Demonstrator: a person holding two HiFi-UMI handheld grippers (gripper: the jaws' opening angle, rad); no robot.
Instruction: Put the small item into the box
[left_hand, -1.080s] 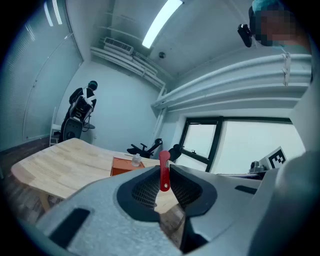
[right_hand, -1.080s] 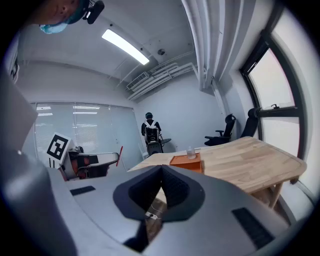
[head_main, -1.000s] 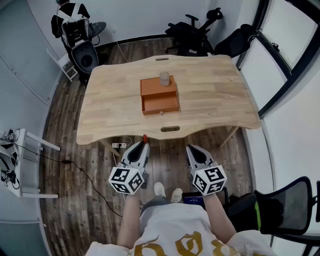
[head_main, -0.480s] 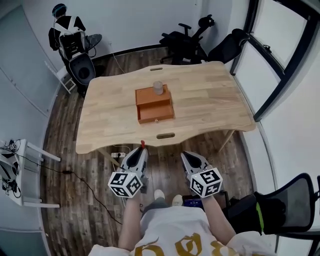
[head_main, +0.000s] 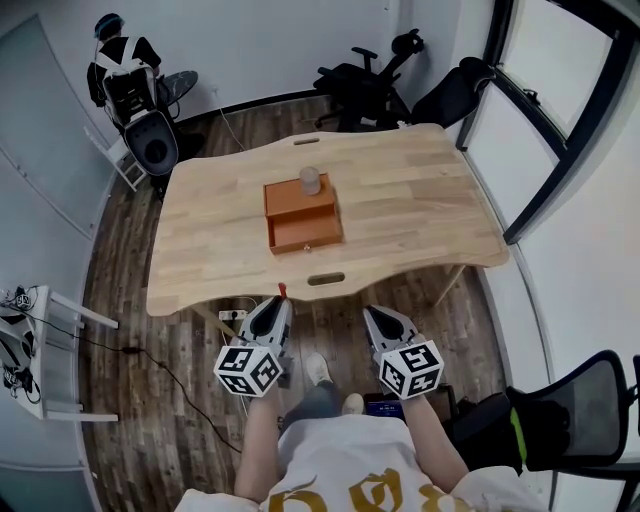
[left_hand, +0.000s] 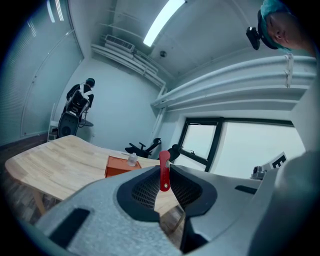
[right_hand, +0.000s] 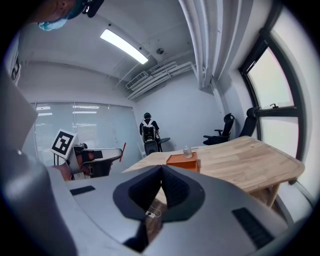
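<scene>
An orange box (head_main: 302, 213) with its drawer pulled out toward me sits mid-table on the wooden table (head_main: 420, 210). A small clear jar (head_main: 310, 180) stands on the box's top. My left gripper (head_main: 279, 298) is held in front of the table's near edge, shut on a thin red item (head_main: 282, 289) that sticks up between its jaws (left_hand: 164, 171). My right gripper (head_main: 377, 315) is beside it, shut with nothing in it. In the left gripper view the box (left_hand: 119, 166) lies ahead; in the right gripper view the box (right_hand: 183, 161) is also ahead.
Black office chairs (head_main: 370, 75) stand beyond the table's far side. A black stool and equipment (head_main: 150, 140) are at the far left. A white stand (head_main: 40, 330) is at the left. A power strip (head_main: 233, 315) with cable lies on the floor under the table edge.
The view has drawn back slightly: the table and box sit a little higher and farther in the head view. Both grippers stay low in front of the table, jaws unchanged.
</scene>
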